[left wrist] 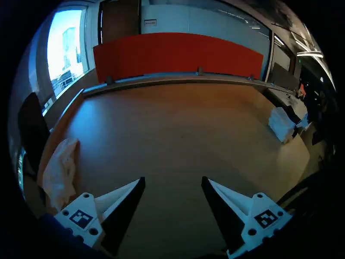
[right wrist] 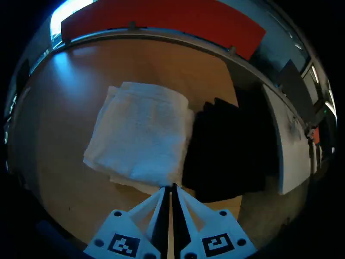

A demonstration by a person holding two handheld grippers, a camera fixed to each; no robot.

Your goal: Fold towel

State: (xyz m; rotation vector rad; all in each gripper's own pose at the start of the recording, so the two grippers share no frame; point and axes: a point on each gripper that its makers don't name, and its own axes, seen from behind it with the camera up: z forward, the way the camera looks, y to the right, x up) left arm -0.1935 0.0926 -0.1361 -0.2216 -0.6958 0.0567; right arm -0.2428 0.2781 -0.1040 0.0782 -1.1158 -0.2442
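A white towel (right wrist: 142, 134) lies folded in a thick square on the wooden table (right wrist: 64, 108). My right gripper (right wrist: 170, 187) is at the towel's near corner; its fingers are closed to a thin slit and appear to pinch that corner. In the left gripper view the left gripper (left wrist: 172, 180) hovers open over bare wooden tabletop (left wrist: 172, 129) with nothing between its fingers. The white towel (left wrist: 281, 124) shows small, far to the right near the table's edge.
A dark, stepped black mass (right wrist: 228, 146) lies right beside the towel. A crumpled pale cloth (left wrist: 59, 170) lies at the table's left edge. A red partition (left wrist: 177, 54) runs along the far edge, with a window (left wrist: 65, 47) at back left.
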